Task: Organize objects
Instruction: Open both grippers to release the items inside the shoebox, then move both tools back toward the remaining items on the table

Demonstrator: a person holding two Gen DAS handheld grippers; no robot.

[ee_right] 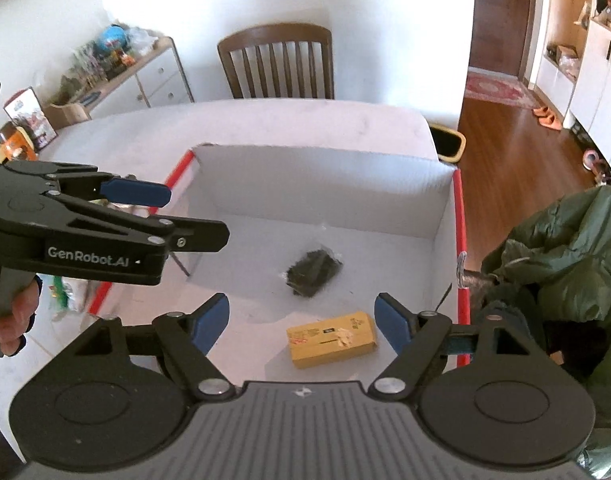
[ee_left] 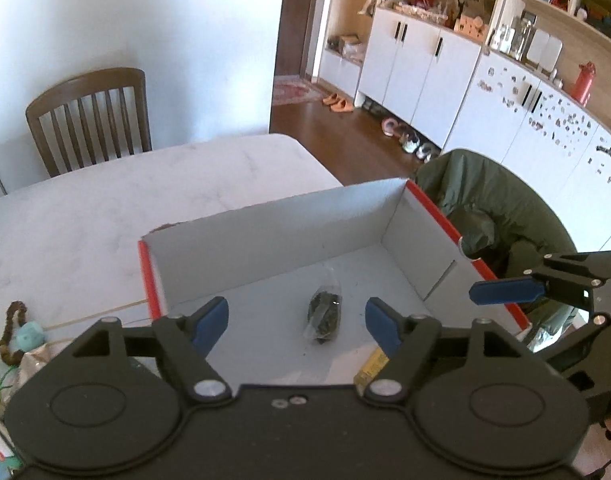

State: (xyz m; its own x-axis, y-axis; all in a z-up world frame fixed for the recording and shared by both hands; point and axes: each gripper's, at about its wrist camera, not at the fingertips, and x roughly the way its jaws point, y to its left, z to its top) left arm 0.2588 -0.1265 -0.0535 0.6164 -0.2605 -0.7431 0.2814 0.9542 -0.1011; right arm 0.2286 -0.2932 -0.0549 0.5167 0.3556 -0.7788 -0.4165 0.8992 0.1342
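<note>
Box [ee_right: 325, 192] on table [ee_right: 265, 128], open top, red edges. Inside: clear packet of dark stuff [ee_right: 313, 266] mid-floor; yellow carton [ee_right: 331, 338] nearer, lying flat, apart from packet. L gripper [ee_left: 296, 320] held over box, fingers spread wide, nothing held. R gripper [ee_right: 301, 322] likewise spread, empty, above carton. Packet judged light, soft, crinkly, prob. slippery film: best pinched at the bunched top. Carton judged stiff, light: to be gripped across narrow sides

A home dining room: wooden chair [ee_right: 275, 64], white table [ee_left: 105, 200], shoes [ee_left: 337, 103] by cabinets [ee_left: 417, 64].
</note>
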